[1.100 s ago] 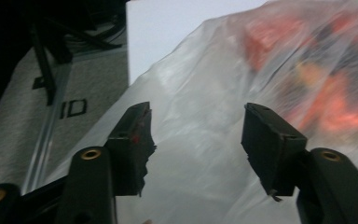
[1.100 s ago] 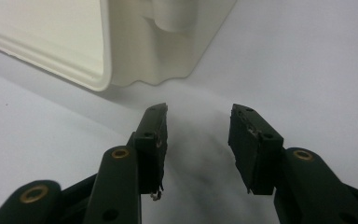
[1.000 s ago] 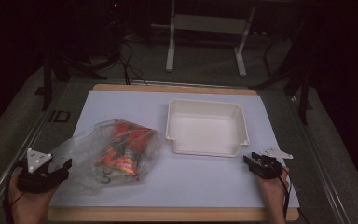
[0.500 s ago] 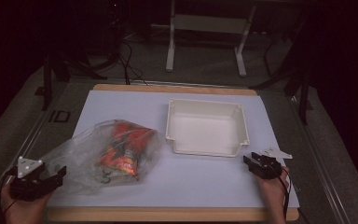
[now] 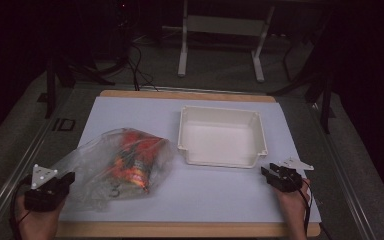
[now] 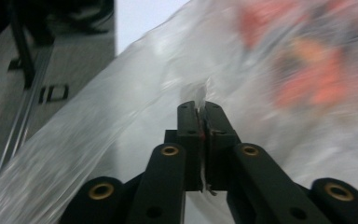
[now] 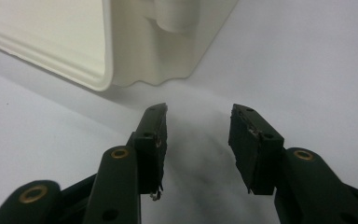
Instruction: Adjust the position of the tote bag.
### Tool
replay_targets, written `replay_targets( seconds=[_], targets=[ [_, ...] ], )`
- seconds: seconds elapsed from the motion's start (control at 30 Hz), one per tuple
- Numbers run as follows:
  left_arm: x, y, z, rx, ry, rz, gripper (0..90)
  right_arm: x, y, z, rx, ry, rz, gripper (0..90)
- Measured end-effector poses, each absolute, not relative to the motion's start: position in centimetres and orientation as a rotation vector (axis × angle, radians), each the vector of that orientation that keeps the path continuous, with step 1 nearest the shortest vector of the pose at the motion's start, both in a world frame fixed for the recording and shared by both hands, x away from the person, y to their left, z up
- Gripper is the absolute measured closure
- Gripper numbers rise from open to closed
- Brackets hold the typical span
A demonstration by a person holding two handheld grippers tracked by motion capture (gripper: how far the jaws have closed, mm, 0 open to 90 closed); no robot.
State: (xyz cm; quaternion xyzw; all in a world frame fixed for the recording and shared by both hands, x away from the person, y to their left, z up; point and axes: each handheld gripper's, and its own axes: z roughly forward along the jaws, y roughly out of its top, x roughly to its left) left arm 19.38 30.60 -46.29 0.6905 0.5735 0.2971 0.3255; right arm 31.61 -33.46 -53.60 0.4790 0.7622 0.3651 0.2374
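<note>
From above, left gripper (image 5: 60, 184): down at the near left corner of the white mat (image 5: 220, 200), hand (image 5: 35, 222) behind it, nose against the trailing edge of the clear plastic bag (image 5: 115, 167).
From above, bag: lying on the left half of the mat, red and orange packets inside, just beside the white tray (image 5: 221, 136) but apart from it.
From above, right gripper (image 5: 270, 176): low at the near right, just off the tray's near right corner, hand (image 5: 292, 210) on the mat edge.
Left gripper view, jaws: pressed together, thin fold of bag (image 6: 135, 93) film pinched between the tips, film stretched taut up and away.
Left gripper view, contents: orange and red, blurred, upper right.
Right gripper view, right gripper (image 7: 198, 116): spread wide, holding nothing, bare mat (image 7: 298, 60) between the pads.
Right gripper view, tray (image 7: 121, 42): rounded corner just ahead of the tips, not touching.
</note>
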Motion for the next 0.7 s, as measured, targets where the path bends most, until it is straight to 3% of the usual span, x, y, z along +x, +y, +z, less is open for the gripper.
replay_targets(
  seconds=[0.53,0.7],
  targets=[
    [20.0,19.0,-43.2,1.935,1.092,0.805,88.4,30.1,-31.3,-52.8,1.168,2.144,1.045,58.7],
    [20.7,15.2,-43.7,1.945,1.000,0.747,88.3,29.4,-29.9,-52.1,1.097,2.171,1.062,58.8]
  ],
)
